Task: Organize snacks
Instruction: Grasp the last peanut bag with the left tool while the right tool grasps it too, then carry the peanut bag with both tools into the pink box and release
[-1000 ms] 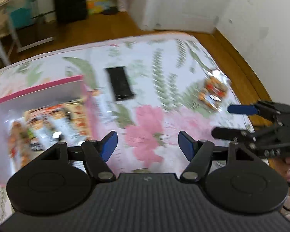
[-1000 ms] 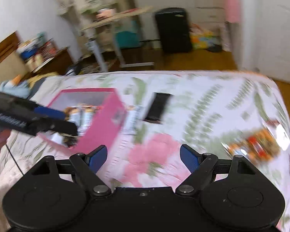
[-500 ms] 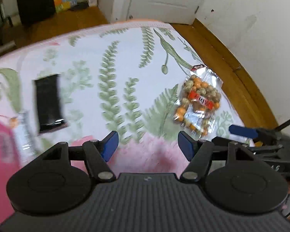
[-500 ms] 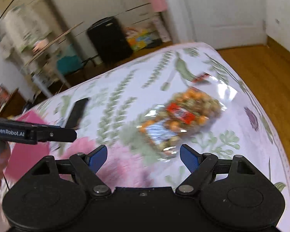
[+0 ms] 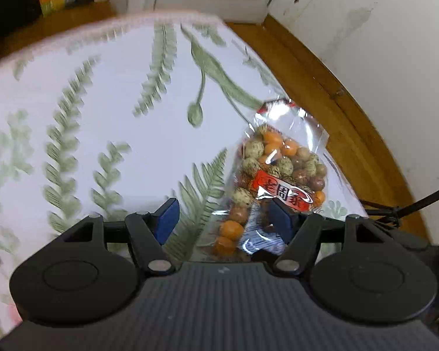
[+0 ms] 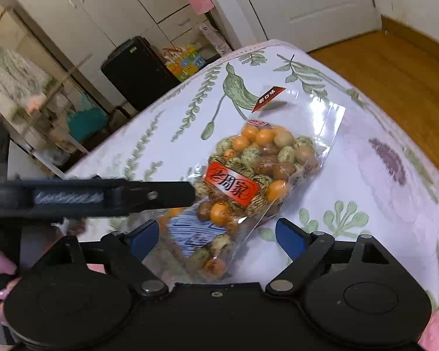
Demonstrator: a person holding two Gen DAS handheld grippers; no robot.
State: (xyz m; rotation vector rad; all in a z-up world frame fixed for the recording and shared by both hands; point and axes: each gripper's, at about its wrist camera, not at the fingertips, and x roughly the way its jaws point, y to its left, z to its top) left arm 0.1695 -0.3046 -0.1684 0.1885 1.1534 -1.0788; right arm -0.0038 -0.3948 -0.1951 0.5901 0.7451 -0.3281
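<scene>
R claw (image 6: 216, 238) is standing wide, jaws just been opening further, near end of the snack bag (image 6: 243, 181) lying between the blue pads but not pinched yet. L claw (image 5: 224, 219) is sitting about half open, its right pad over the bag's left edge, nothing gripped; in the right wrist view it's reaching in from the left as a dark bar (image 6: 102, 196) just over the bag. Part of a hand w/ pink nails (image 6: 0, 263) is showing at far left.

Step, my read: closing in on the pick, both claws converging on the one bag. Next move prob. calls for R lowering a touch and squeezing on the packed lower part, not the slack clear top; L needs to back off or they're crowding each other.

Bag is resting on the floral bed cover (image 6: 380, 181), near the corner. Bed edge is dropping off just right of the bag to the wood floor (image 5: 351, 122), wall (image 5: 380, 29) close beyond. Open cover to the left, plenty of room. Farther out: black case (image 6: 134, 70), white cabinets (image 6: 82, 14), door (image 6: 322, 5).
</scene>
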